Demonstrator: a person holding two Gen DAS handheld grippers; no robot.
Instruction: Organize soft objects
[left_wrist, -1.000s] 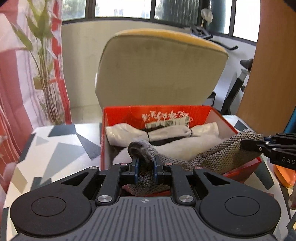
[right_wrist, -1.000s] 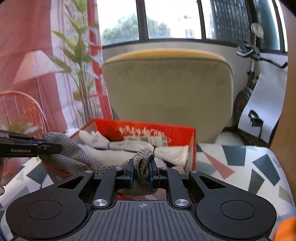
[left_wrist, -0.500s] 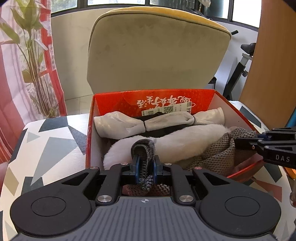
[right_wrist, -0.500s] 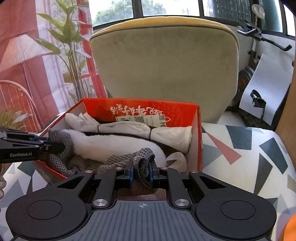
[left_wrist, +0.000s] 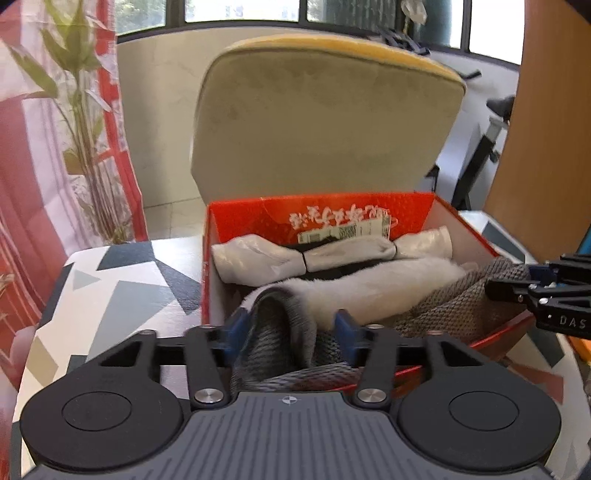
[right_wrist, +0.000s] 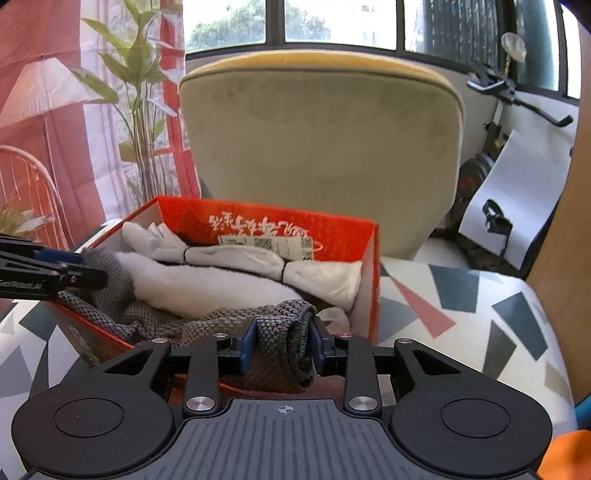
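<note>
A grey knit cloth (left_wrist: 454, 306) lies along the near side of the red cardboard box (left_wrist: 321, 218), over a white fluffy piece (left_wrist: 388, 284) and rolled white socks (left_wrist: 347, 254). My left gripper (left_wrist: 290, 326) is opening. One end of the cloth sits loose between its wide-spread blue pads. My right gripper (right_wrist: 282, 341) is also opening, and the pads still touch the folded other end of the cloth (right_wrist: 280, 325). The right view shows the box (right_wrist: 373, 280) from the other corner. Each gripper shows at the edge of the other's view: the right one (left_wrist: 532, 291), the left one (right_wrist: 74, 275).
The box stands on a table with a geometric-patterned cover (left_wrist: 122, 295). A beige chair back (left_wrist: 325, 122) rises right behind it. A tall plant (left_wrist: 85, 110) and red-white curtain are on the left, a wooden panel (left_wrist: 546, 147) and an exercise bike (right_wrist: 517, 92) on the right.
Both grippers' jaws have spread apart. The grey cloth, first held up over the box's near edge, has sunk into the box. The fold in the left gripper has gone slack.
</note>
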